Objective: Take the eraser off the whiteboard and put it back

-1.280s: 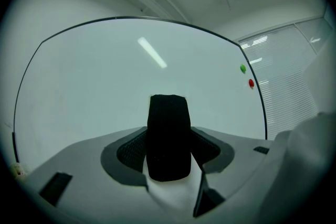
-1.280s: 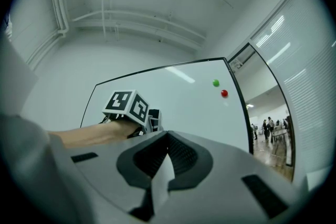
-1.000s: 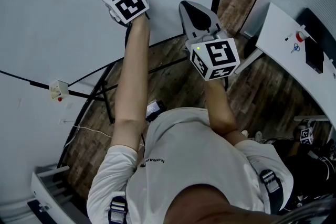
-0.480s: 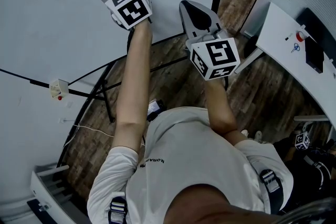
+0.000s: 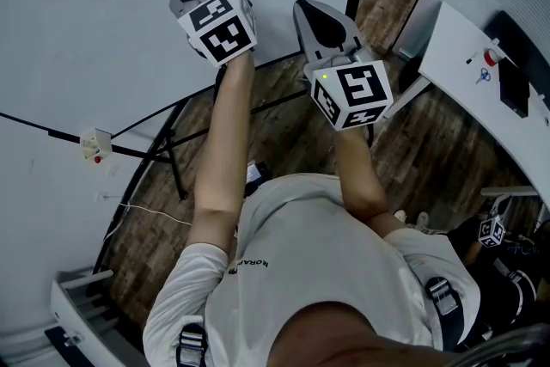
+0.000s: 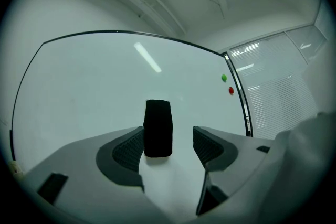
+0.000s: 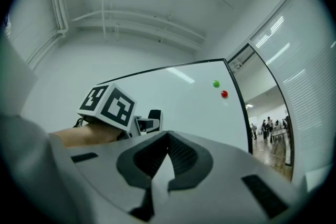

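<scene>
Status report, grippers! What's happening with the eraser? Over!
Left gripper open, empty. Right gripper shut, empty. Eraser on whiteboard, just ahead of left jaws. Nothing blocking it.

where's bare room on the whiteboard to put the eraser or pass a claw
Bare whiteboard spreads left of and above the eraser, and right of it up to the green magnet and red magnet. Crowded only at the eraser, just ahead of the open left claw.
</scene>
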{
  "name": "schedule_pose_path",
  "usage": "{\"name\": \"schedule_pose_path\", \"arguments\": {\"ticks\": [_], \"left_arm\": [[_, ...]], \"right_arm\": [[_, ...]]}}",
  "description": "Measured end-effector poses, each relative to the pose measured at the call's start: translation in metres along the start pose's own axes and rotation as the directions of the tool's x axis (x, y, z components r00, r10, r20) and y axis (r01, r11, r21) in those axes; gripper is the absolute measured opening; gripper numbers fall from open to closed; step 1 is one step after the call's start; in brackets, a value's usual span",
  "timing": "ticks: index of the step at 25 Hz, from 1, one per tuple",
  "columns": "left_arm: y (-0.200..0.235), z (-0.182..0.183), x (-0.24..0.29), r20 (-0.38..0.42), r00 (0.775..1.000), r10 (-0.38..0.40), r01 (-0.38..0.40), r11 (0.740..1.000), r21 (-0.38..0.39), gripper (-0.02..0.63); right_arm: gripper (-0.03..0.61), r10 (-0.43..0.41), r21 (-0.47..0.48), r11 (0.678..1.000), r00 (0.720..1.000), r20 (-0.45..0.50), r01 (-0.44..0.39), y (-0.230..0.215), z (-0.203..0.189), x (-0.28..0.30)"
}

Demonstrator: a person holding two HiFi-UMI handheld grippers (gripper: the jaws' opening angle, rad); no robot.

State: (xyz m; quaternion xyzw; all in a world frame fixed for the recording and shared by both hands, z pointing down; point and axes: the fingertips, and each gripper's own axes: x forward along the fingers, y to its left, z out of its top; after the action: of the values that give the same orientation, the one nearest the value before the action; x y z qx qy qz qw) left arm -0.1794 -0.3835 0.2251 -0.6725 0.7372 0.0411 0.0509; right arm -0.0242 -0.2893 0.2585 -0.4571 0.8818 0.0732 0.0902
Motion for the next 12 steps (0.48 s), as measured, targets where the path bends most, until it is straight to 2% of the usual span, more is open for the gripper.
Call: {"name": "schedule_pose_path", "arguments": {"ticks": [12], "left_arm": [[0.002,-0.002,-0.025,0.02,1.0,-0.015,0.015,1.0,-0.01,0.284]], "right_arm": [[0.012,0.0,0.0,1.0,1.0,0.005,0.0,0.006,0.003,-0.002]]}}
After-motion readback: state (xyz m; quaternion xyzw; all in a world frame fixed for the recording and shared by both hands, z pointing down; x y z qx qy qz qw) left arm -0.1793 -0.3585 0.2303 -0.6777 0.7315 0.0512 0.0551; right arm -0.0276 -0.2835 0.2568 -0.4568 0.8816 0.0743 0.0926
